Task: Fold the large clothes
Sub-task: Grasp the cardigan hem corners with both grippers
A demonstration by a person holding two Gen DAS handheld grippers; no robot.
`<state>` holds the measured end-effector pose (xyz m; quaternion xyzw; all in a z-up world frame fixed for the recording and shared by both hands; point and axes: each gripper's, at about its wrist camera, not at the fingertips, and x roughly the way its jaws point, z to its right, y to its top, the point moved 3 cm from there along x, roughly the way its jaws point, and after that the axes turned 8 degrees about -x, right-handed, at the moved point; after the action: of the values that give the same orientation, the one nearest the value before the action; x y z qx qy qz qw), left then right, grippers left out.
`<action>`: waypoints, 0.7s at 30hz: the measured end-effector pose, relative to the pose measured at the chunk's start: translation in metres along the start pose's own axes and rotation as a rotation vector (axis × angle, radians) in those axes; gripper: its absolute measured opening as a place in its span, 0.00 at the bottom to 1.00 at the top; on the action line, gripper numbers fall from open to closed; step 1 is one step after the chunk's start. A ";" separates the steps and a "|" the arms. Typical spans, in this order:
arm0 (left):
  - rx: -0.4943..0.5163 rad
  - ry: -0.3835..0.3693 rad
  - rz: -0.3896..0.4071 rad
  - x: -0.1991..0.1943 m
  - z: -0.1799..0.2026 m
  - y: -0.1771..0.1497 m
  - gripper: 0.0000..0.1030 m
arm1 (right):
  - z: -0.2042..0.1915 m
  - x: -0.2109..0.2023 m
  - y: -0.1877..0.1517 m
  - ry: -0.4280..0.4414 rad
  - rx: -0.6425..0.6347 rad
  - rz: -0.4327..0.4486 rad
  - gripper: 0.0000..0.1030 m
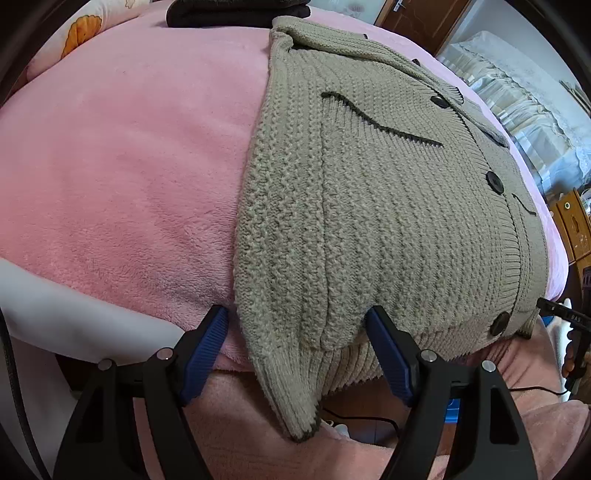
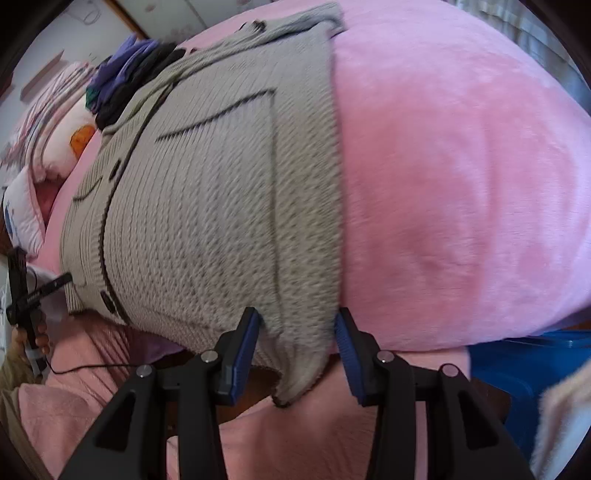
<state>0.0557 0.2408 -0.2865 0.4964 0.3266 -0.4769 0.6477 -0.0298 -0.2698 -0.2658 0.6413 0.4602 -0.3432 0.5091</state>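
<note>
You can see a soft pink blanket (image 1: 122, 177) spread over the bed. At its far end sits a pile of dark clothes (image 2: 129, 79), black, purple and green. Beside the pile lies a pillow (image 2: 70, 140) with an orange shape on it. A blue plastic bin (image 2: 532, 365) stands low beside the bed. Far off you can spot a brown wooden door (image 1: 421, 18) and a frilly pale cloth (image 1: 517, 92).

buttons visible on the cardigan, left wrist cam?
3 on the cardigan: upper button near the collar, middle button on the placket, lower button at the hem. More may be hidden.
</note>
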 end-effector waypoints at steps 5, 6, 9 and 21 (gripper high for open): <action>0.002 -0.004 0.000 0.004 0.003 0.002 0.72 | -0.003 0.003 0.003 0.007 0.001 0.026 0.43; 0.005 -0.007 0.001 0.004 0.002 0.002 0.62 | -0.003 0.003 0.003 0.010 0.001 0.030 0.43; 0.031 -0.005 -0.006 0.001 0.009 0.000 0.30 | -0.004 0.002 0.002 0.009 -0.032 0.035 0.19; -0.051 -0.184 0.054 -0.074 0.040 0.027 0.13 | -0.043 -0.068 0.028 0.051 -0.170 0.187 0.15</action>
<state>0.0549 0.2253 -0.1995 0.4423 0.2642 -0.4945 0.7001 -0.0281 -0.2460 -0.1835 0.6445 0.4384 -0.2377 0.5795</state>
